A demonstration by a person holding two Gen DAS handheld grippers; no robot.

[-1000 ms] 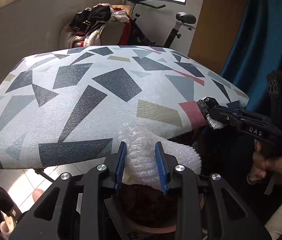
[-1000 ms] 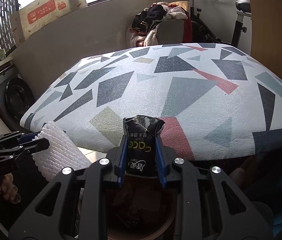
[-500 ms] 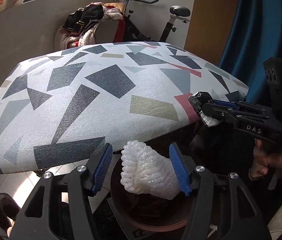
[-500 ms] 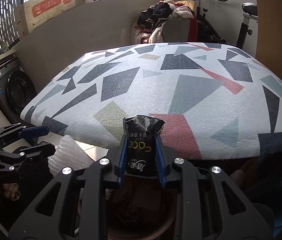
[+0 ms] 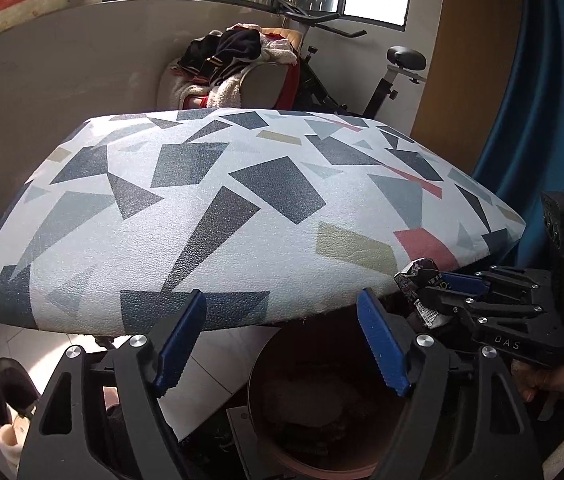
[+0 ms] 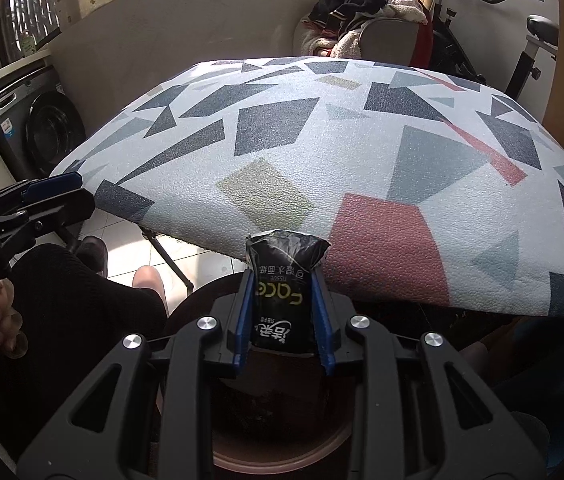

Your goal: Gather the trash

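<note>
Hovering over the brown bin (image 5: 314, 412) at the bottom of the frame, the left gripper (image 5: 282, 340) has its jaws opening with nothing between them. The right gripper (image 6: 282, 320), bottom centre of its own view, is clamped narrow on one black tissue packet (image 6: 284, 292), right above the bin. Risk imo: let go too near the rim and the light packet slides onto the floor. Count: two grippers, one packet, one bin, one patterned table (image 5: 241, 208).

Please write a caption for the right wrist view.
Right gripper holds a black tissue packet above a brown bin.
</note>
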